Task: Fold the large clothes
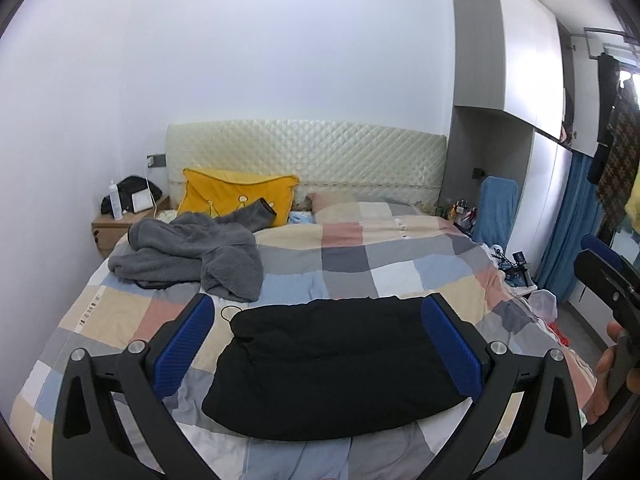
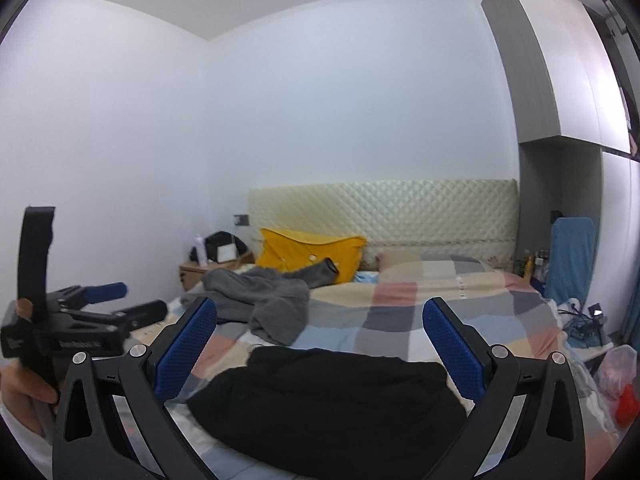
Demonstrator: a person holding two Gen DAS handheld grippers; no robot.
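Observation:
A black garment (image 1: pixel 340 364) lies folded into a compact bundle on the checked bedspread (image 1: pixel 360 268), near the bed's front edge. It also shows in the right wrist view (image 2: pixel 332 400). My left gripper (image 1: pixel 318 324) is open and empty, held above the bundle. My right gripper (image 2: pixel 320 328) is open and empty, also above it. A crumpled grey fleece garment (image 1: pixel 192 254) lies farther back on the left of the bed, and shows in the right wrist view (image 2: pixel 264 300). Each gripper shows at the edge of the other's view.
A yellow pillow (image 1: pixel 236 196) leans on the quilted headboard (image 1: pixel 308 152). A wooden nightstand (image 1: pixel 116 232) with a bottle stands at the back left. A wardrobe (image 1: pixel 520 80), a blue chair (image 1: pixel 496 208) and floor clutter (image 1: pixel 540 304) are on the right.

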